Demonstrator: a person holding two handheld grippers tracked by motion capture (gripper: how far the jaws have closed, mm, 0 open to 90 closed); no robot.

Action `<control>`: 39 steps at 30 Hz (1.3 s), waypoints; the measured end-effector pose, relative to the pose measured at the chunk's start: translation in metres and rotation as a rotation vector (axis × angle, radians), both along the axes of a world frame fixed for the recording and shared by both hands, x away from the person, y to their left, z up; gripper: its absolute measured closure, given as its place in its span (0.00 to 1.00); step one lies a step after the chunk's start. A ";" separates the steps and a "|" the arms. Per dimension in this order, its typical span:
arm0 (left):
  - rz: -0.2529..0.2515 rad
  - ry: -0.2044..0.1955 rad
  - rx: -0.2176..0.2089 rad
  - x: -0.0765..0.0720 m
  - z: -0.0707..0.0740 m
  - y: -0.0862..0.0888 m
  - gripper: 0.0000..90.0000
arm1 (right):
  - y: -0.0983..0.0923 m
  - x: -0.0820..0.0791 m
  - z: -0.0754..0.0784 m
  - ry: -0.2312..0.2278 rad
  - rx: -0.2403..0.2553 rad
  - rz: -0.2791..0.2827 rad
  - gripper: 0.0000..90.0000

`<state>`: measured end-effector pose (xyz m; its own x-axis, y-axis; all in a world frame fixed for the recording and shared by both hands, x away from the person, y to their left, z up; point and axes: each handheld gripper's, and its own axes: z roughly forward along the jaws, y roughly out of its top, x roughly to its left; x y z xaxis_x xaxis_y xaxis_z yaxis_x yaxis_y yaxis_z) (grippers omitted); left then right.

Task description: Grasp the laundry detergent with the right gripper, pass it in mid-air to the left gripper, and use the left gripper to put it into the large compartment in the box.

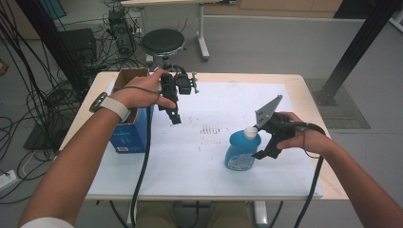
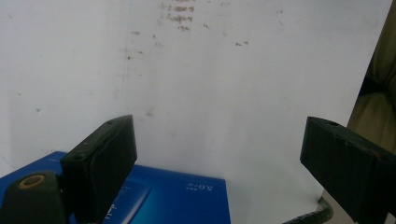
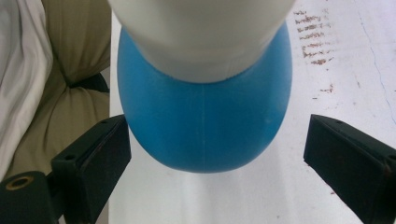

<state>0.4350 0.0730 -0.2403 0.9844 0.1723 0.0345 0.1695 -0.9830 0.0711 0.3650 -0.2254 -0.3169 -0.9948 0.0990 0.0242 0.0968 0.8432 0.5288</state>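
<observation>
left gripper (image 1: 174,115) fingers spread wide, raised; right gripper (image 1: 266,151) fingers apart.

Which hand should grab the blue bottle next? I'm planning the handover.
Right, probably. The right gripper hangs open over the blue bottle, jaws either side of it. The left gripper is open, far off by the blue box.

Rounded blue plastic bottle (image 1: 242,150) with a white screw cap (image 1: 250,133), lower right of centre in the high view, upright on the white table sheet (a pale label low on its front).
</observation>
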 end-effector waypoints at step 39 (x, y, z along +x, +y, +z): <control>0.001 0.007 -0.007 0.000 -0.006 0.000 0.12 | 0.002 -0.009 -0.022 -0.008 0.085 -0.044 0.09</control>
<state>0.4347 0.0732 -0.2466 0.9844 0.1737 0.0263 0.1713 -0.9822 0.0768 0.3563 -0.2233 -0.3385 -0.9897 0.1408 0.0269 0.1287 0.7904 0.5989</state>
